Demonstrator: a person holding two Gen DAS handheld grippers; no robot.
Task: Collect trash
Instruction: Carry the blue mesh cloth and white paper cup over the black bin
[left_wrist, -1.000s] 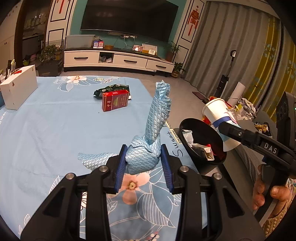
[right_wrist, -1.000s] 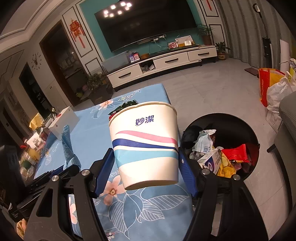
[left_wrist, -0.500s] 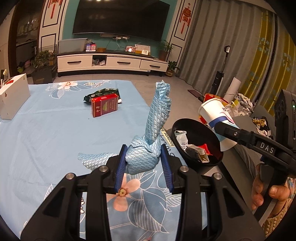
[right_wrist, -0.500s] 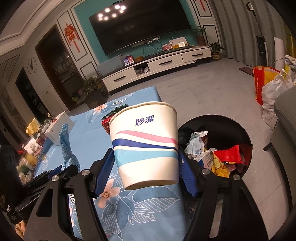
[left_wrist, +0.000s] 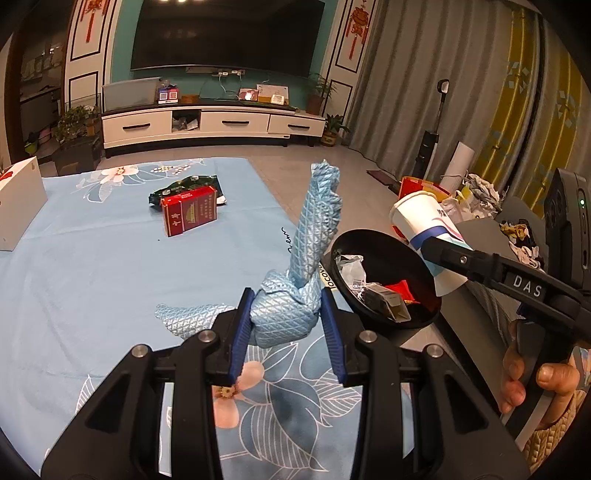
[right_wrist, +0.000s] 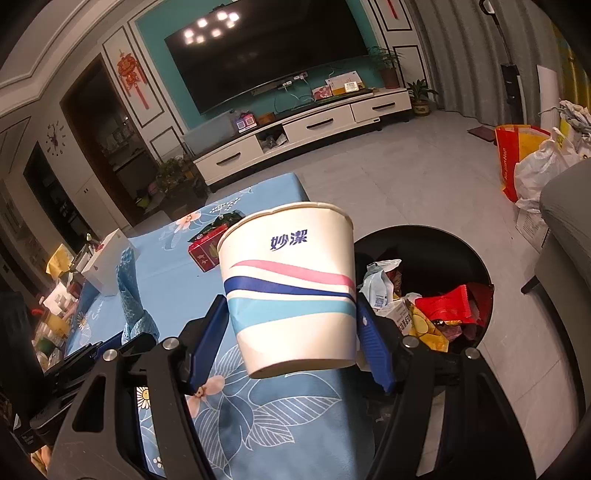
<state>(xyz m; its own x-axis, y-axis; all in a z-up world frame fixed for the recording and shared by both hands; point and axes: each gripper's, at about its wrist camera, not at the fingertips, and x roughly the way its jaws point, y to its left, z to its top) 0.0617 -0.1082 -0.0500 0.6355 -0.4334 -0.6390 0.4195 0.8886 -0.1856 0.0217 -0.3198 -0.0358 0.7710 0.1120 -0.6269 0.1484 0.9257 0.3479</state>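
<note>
Two grippers work over a table spread with a blue floral tablecloth (left_wrist: 92, 266). Ahead and to the right of the left gripper (left_wrist: 287, 330), off the table's edge, stands a round black trash bin (right_wrist: 476, 258) already holding wrappers and a small carton. The right gripper (right_wrist: 291, 334) has its blue pads pressed against the sides of a white paper cup (right_wrist: 291, 291) with pink and blue stripes, held upright over the table edge, just left of the bin. The left gripper pinches a crumpled light-blue quilted cloth (left_wrist: 295, 295), one end sticking up. Farther ahead of it on the tablecloth lie a red cigarette pack (left_wrist: 189, 215) and, touching behind it, a dark green wrapper (left_wrist: 177, 186).
</note>
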